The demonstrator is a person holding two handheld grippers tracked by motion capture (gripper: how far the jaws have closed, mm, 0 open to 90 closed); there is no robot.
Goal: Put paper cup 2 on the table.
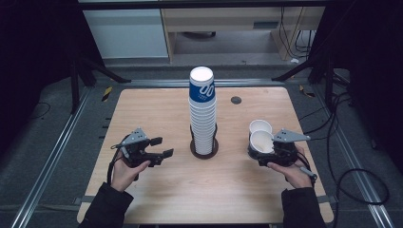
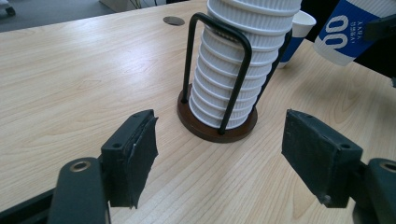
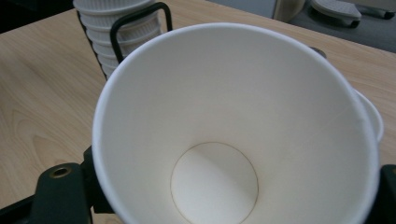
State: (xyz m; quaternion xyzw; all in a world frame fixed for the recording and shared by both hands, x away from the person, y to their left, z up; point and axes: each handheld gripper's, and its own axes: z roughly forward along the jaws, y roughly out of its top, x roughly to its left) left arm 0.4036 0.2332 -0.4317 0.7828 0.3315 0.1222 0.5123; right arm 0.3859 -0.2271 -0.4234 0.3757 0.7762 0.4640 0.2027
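A tall stack of white ribbed paper cups point(image 1: 203, 114), its top cup banded blue, stands in a black wire holder with a round brown base point(image 1: 205, 152) at the table's middle. My left gripper point(image 1: 159, 147) sits left of it, open, with nothing between its pads point(image 2: 135, 140); the holder point(image 2: 219, 74) lies just ahead. My right gripper point(image 1: 268, 153) is shut on a blue-and-white paper cup point(image 1: 262, 141), tilted with its white inside point(image 3: 233, 130) facing the camera. A second cup point(image 1: 260, 126) stands on the table right behind it, and its rim point(image 3: 376, 119) peeks past the held cup.
The wooden table point(image 1: 228, 190) has a dark round grommet hole point(image 1: 235, 100) at the back right. Metal rails and black cables run along the floor on both sides. A light cabinet stands beyond the far edge.
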